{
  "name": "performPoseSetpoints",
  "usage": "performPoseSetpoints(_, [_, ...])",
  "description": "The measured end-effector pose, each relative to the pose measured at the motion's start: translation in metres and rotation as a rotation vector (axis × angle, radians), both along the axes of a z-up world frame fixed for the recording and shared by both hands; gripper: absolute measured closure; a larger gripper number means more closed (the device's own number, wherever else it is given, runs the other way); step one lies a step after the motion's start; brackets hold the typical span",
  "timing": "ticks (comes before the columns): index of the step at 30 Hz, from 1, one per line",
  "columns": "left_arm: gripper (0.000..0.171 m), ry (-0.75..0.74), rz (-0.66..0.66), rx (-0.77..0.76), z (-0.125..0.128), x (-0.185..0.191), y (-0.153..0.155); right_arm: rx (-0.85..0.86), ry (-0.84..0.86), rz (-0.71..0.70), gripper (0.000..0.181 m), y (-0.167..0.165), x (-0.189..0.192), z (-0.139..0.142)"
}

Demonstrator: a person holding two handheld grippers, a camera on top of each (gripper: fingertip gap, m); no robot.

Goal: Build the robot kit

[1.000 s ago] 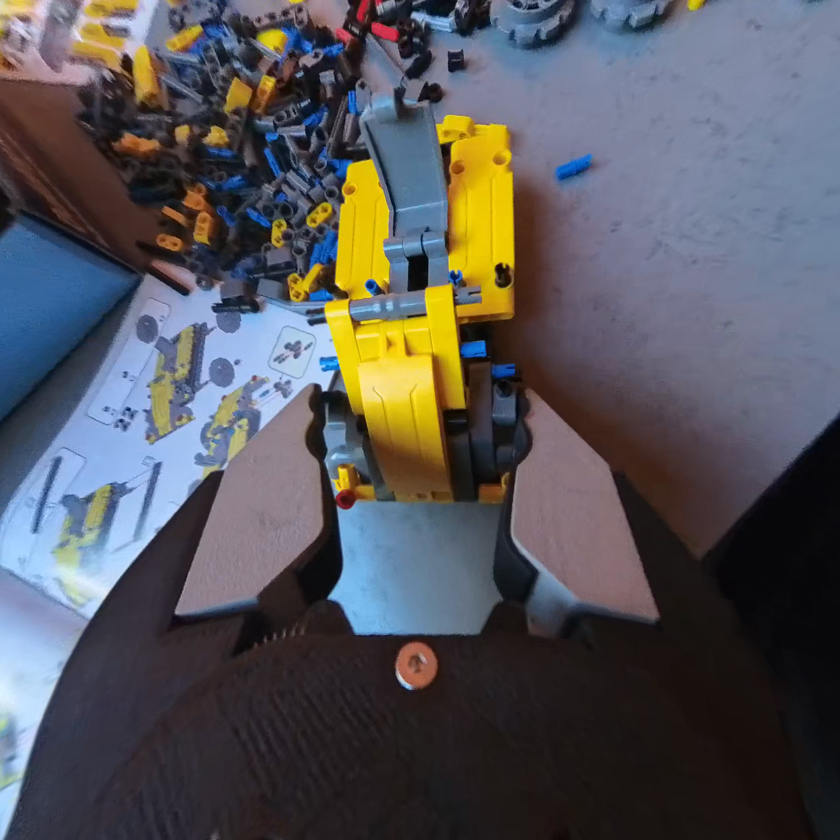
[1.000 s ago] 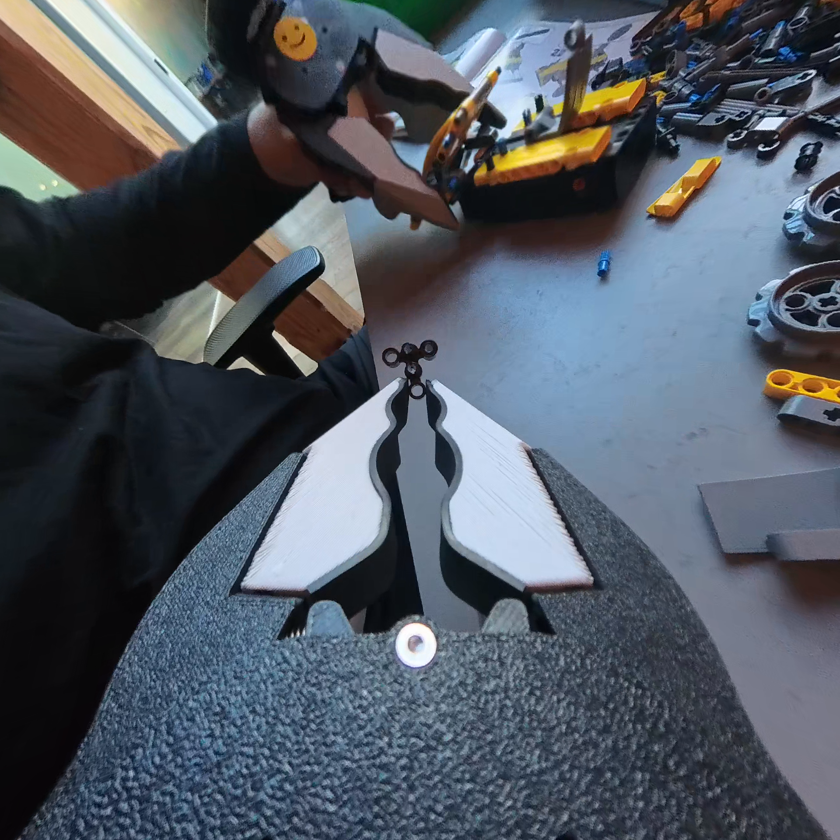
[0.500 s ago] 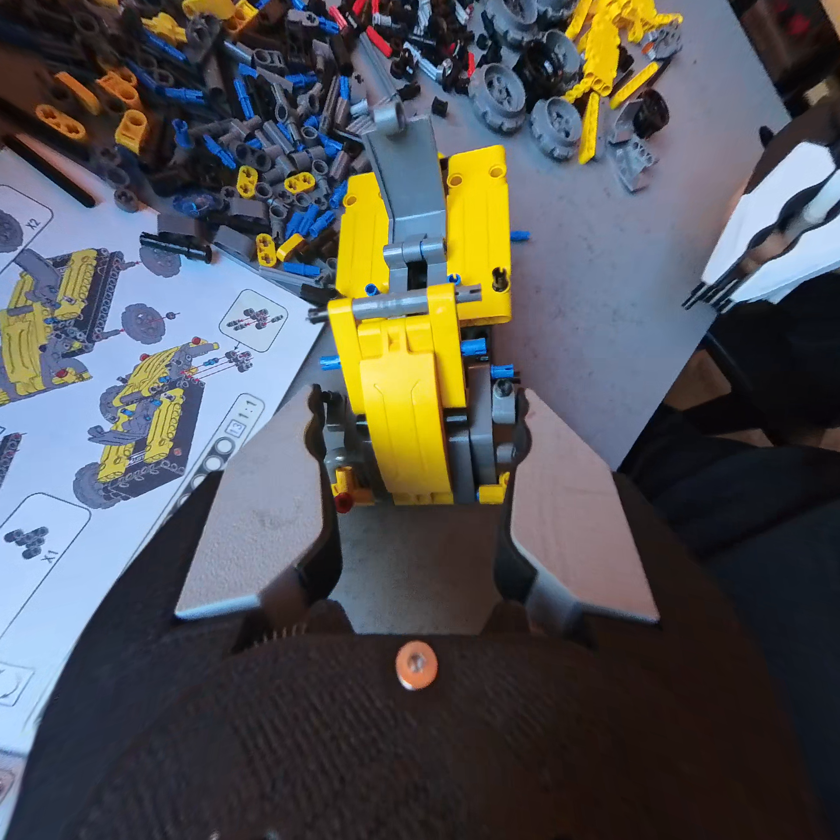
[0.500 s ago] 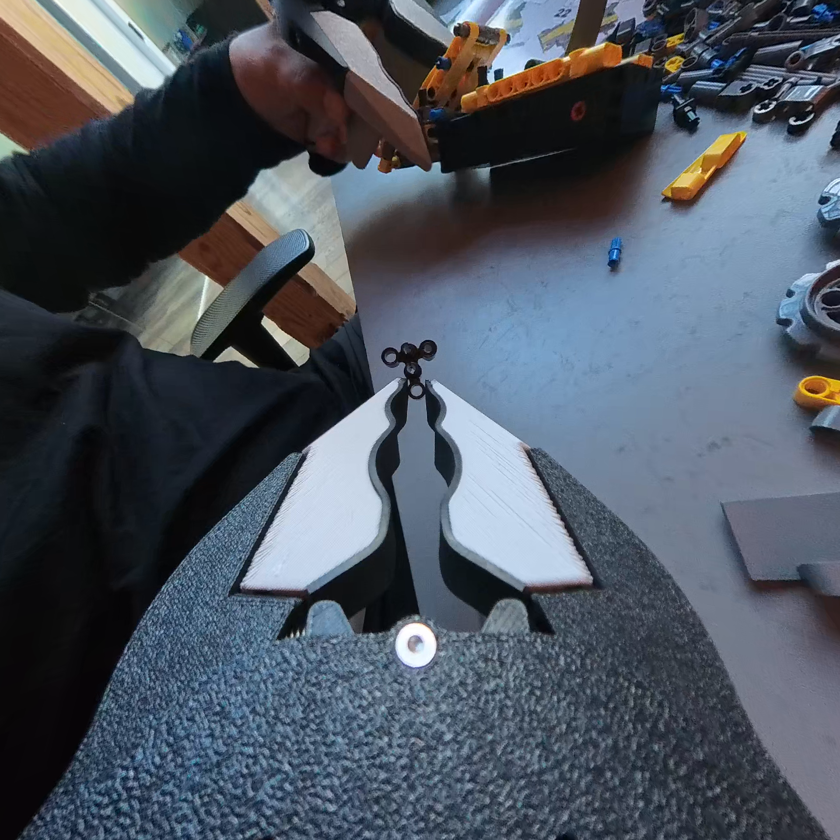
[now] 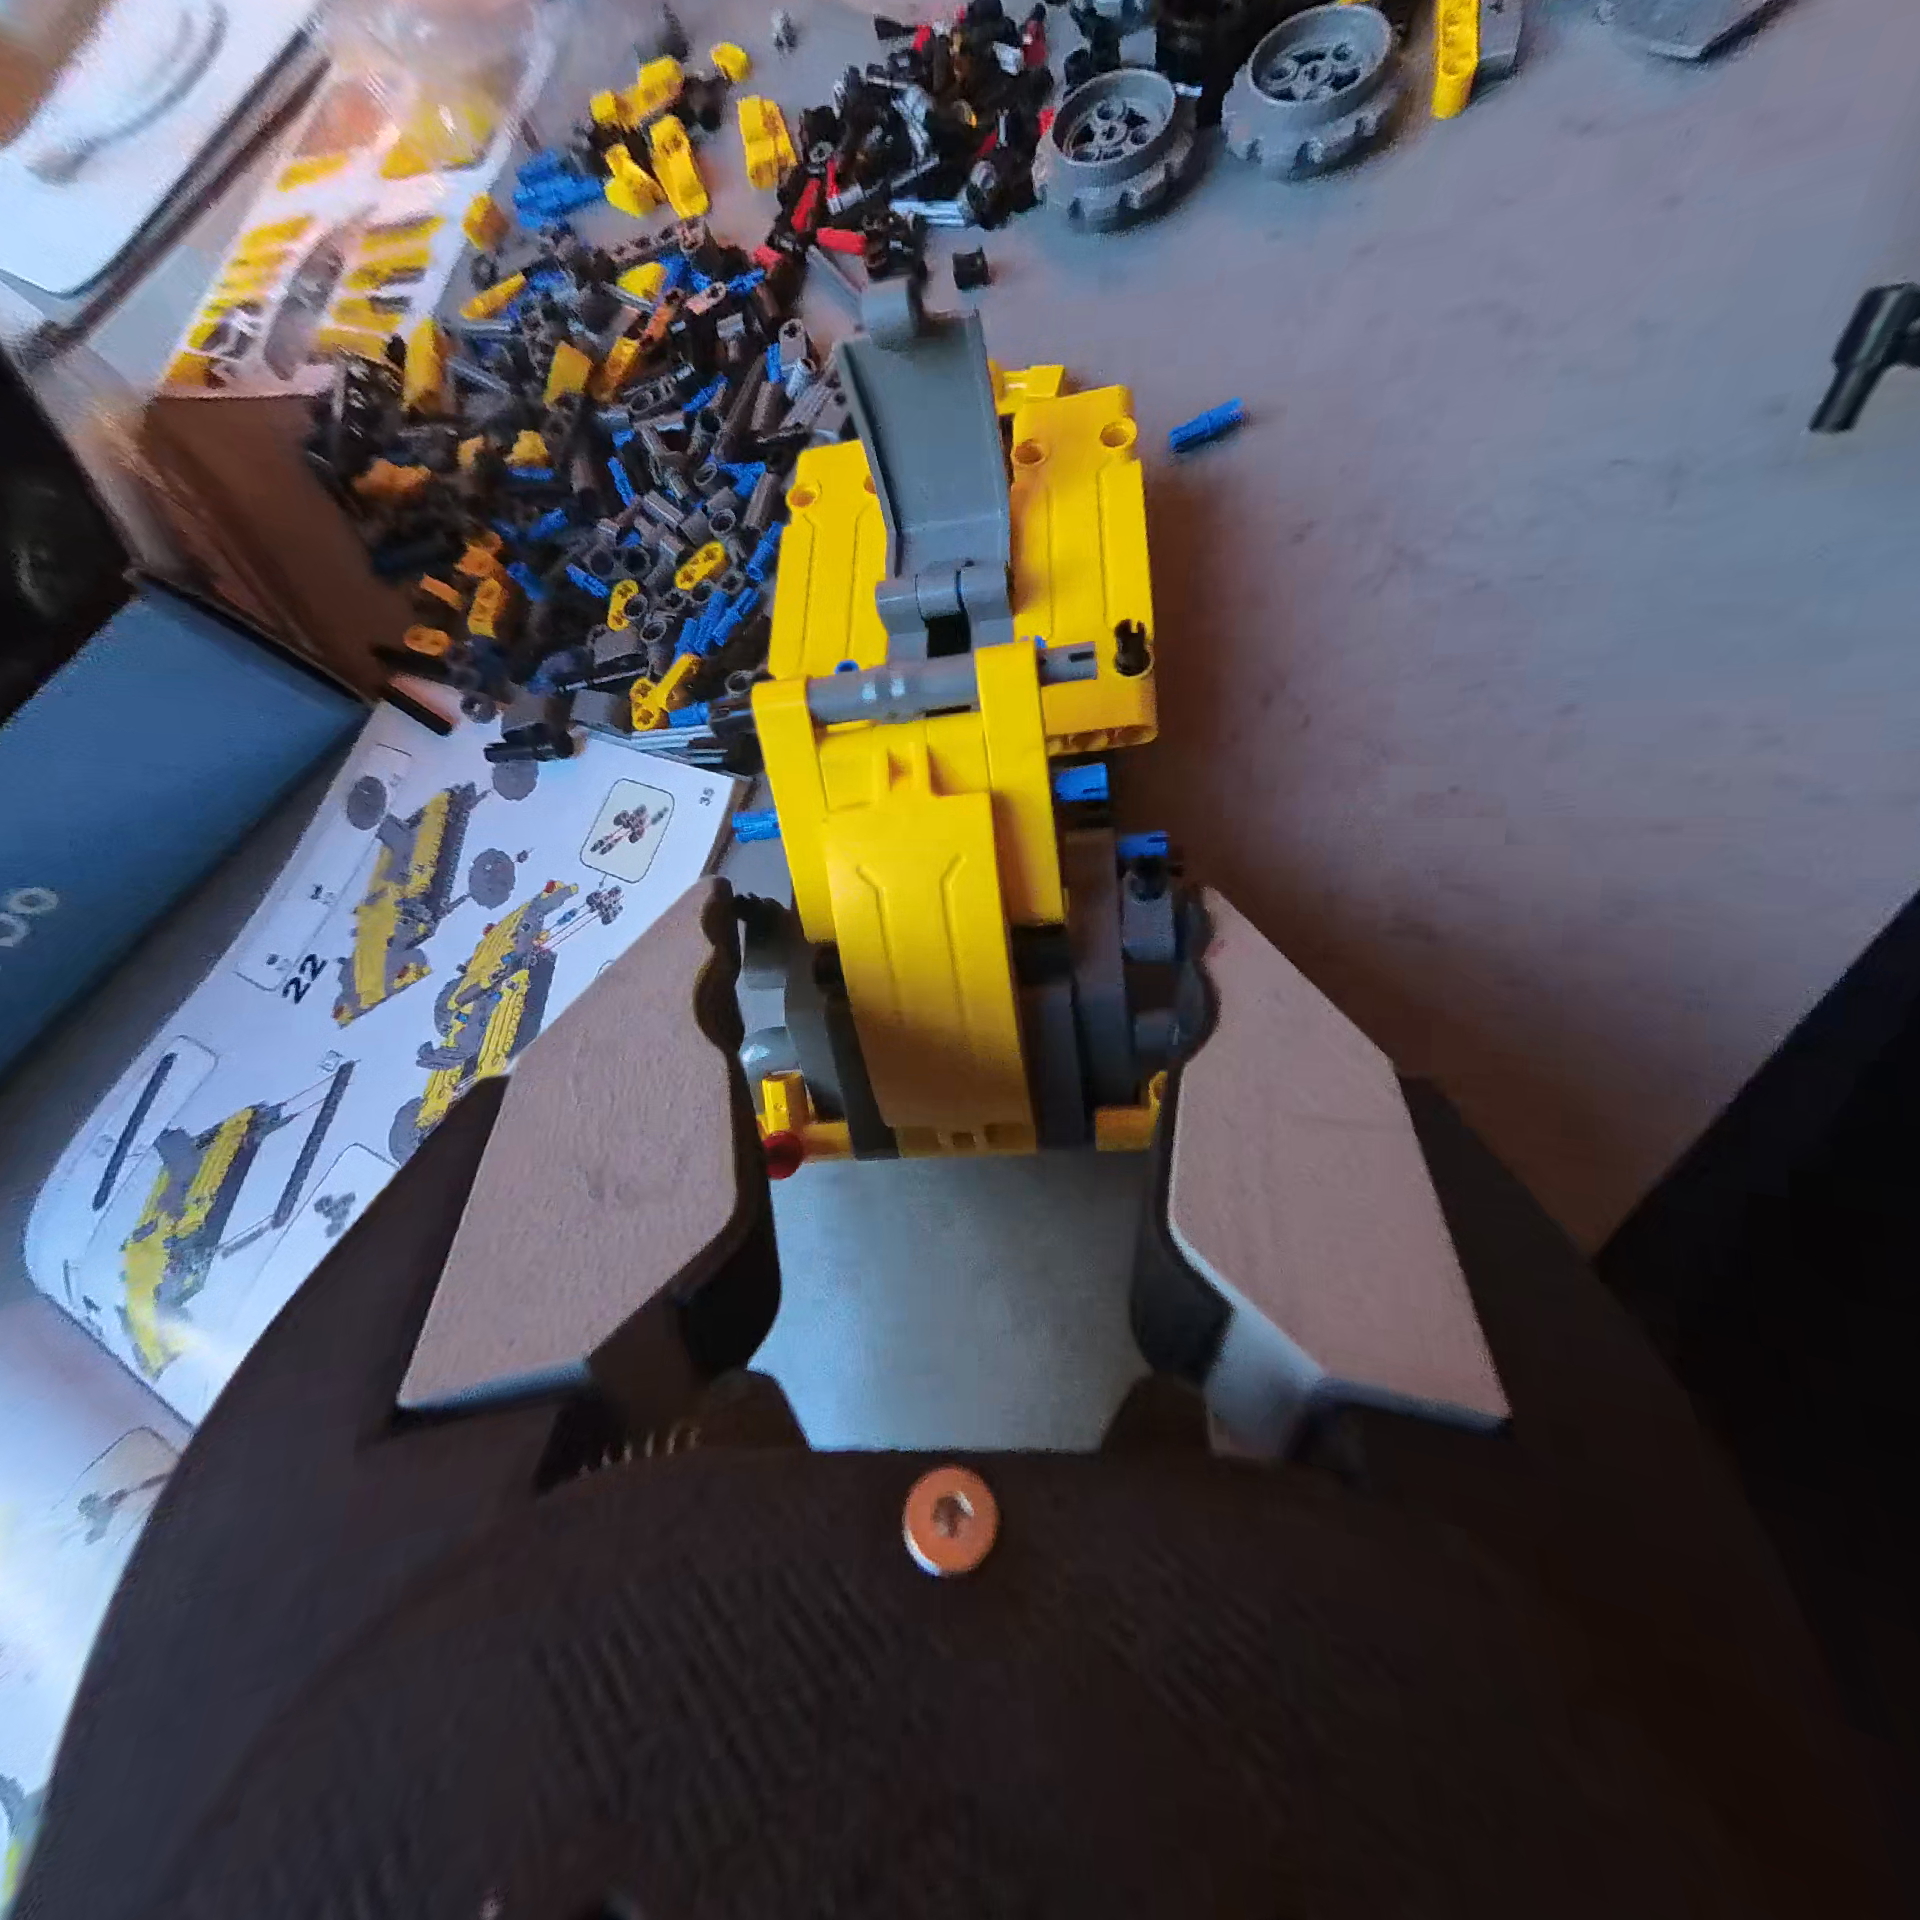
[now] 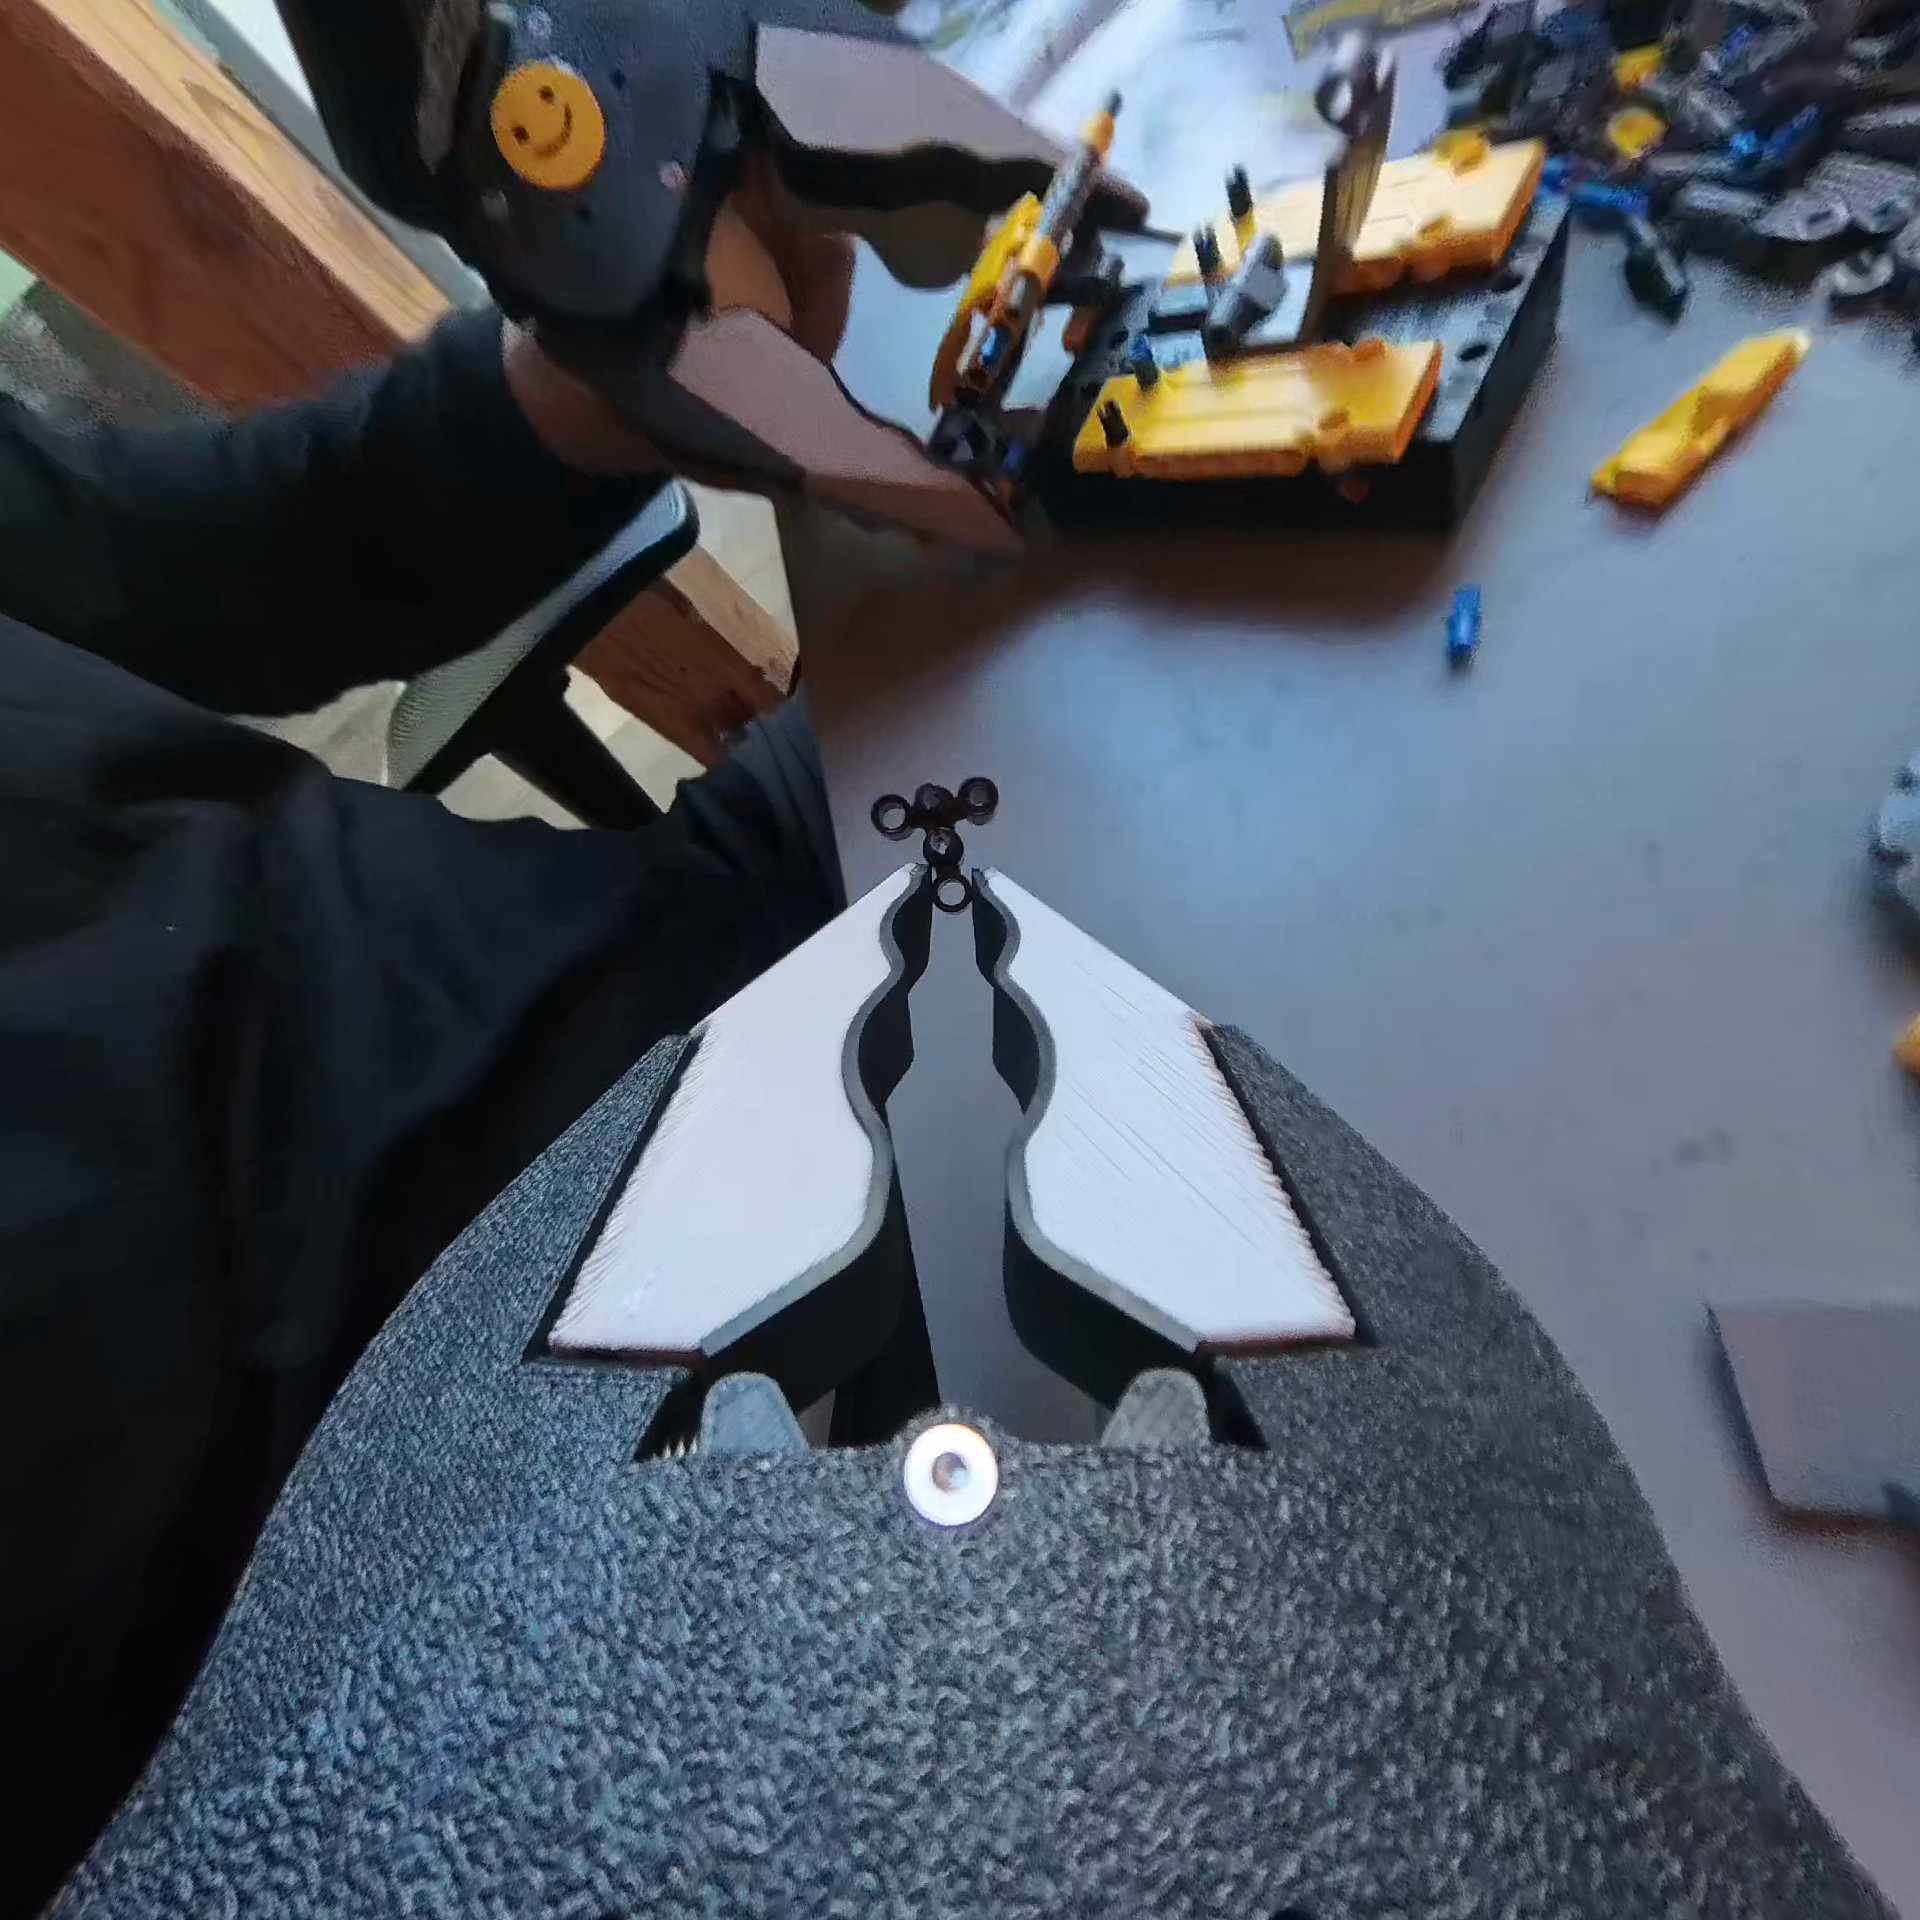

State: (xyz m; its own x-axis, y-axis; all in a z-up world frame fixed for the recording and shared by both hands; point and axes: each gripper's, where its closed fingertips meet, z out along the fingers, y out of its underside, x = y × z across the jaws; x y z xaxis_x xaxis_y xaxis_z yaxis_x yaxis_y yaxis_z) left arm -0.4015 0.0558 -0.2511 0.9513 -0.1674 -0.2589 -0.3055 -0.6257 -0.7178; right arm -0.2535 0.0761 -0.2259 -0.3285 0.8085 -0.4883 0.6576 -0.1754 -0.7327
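My left gripper is shut on the near end of a yellow, grey and black brick-built vehicle model, which stretches away from me over the grey table. A grey curved panel stands up at its far end. My right gripper is shut on a small black T-shaped connector piece, held above the table's near edge. In the right wrist view the left gripper and the hand on it grip the same model at the upper middle.
A pile of loose black, blue and yellow pieces lies left of the model. An open instruction booklet lies at the left. Grey wheels sit at the back. A loose blue pin, a yellow beam and a grey flat panel lie on the table.
The left gripper has swung the model about: half a second ago it was turned towards the booklet and wheels, now it faces the pile again. The right gripper holds its black piece steady.
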Motion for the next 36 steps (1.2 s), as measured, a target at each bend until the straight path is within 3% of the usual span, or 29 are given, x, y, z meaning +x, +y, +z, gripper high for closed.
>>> performPoseSetpoints(4, [0.093, 0.023, 0.008, 0.051, 0.002, -0.006, -0.004, 0.041, 0.098, 0.038, 0.174, -0.007, -0.034, 0.020])
performPoseSetpoints(7, [0.100, 0.014, -0.025, 0.131, 0.018, -0.011, -0.018, 0.041, 0.185, 0.036, 0.174, -0.008, -0.059, 0.036])
performPoseSetpoints(11, [0.092, -0.122, -0.032, 0.286, 0.044, -0.029, -0.057, 0.080, 0.222, 0.011, 0.174, -0.004, -0.082, 0.041])
performPoseSetpoints(15, [0.090, -0.277, -0.064, 0.378, 0.044, -0.033, -0.083, 0.112, 0.274, -0.019, 0.174, -0.005, -0.104, 0.051])
performPoseSetpoints(25, [0.107, -0.504, -0.059, 0.729, 0.075, -0.082, -0.149, 0.078, 0.395, -0.068, 0.173, -0.024, -0.163, 0.094])
performPoseSetpoints(29, [0.109, -0.527, -0.058, 0.726, 0.074, -0.083, -0.151, 0.046, 0.408, -0.068, 0.174, -0.024, -0.176, 0.106])
performPoseSetpoints(36, [0.114, -0.517, -0.053, 0.714, 0.072, -0.081, -0.149, 0.029, 0.379, -0.038, 0.173, -0.026, -0.182, 0.097])
